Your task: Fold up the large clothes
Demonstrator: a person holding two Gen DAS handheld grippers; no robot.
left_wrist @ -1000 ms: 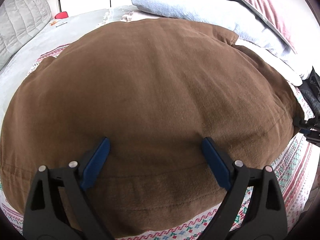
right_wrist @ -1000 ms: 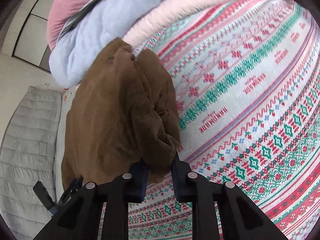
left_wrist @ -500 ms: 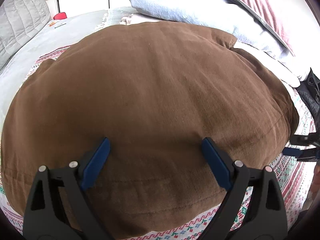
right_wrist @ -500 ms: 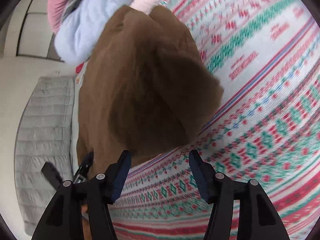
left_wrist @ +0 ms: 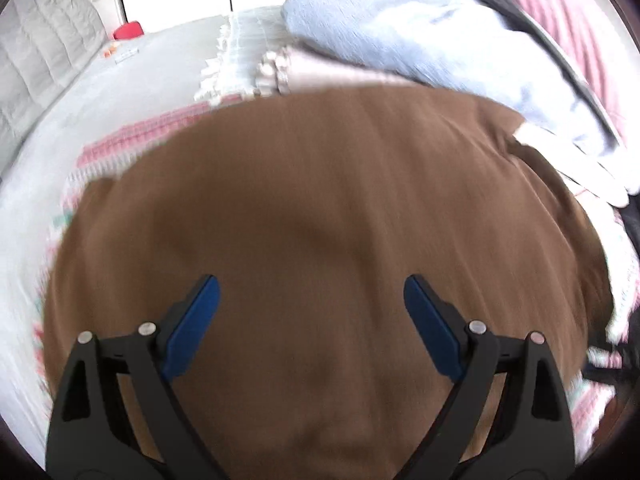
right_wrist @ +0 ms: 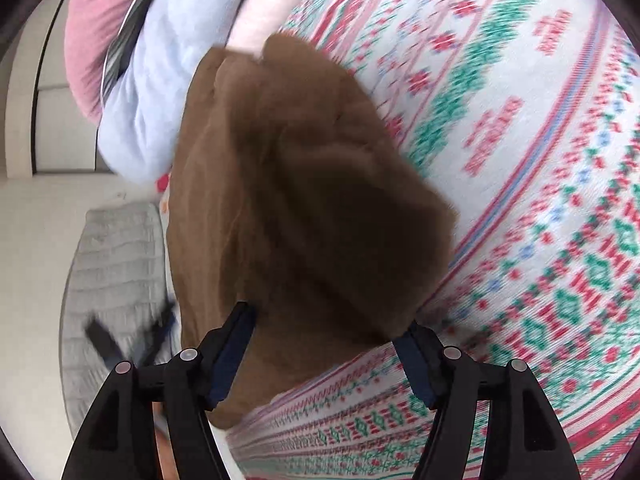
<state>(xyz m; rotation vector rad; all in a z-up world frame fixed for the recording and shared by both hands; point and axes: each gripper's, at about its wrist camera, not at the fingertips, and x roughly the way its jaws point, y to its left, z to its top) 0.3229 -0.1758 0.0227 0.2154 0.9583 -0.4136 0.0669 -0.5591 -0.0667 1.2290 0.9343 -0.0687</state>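
Jaws of the left gripper (left_wrist: 311, 308) gape empty, right gripper's (right_wrist: 326, 334) are opening over the lengthwise-lying brown garment (right_wrist: 304, 208).

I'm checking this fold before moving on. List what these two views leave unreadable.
- Brown garment: left wrist view, near hem cut off by the bottom edge and hidden behind the left gripper; motion blur wipes out seams.
- Right wrist view: folded end blurred; layers uncountable. Right gripper jaws are opening, cloth between them; contact unclear.
- Patterned bedspread: lettering blurred.
- Red object: too small.
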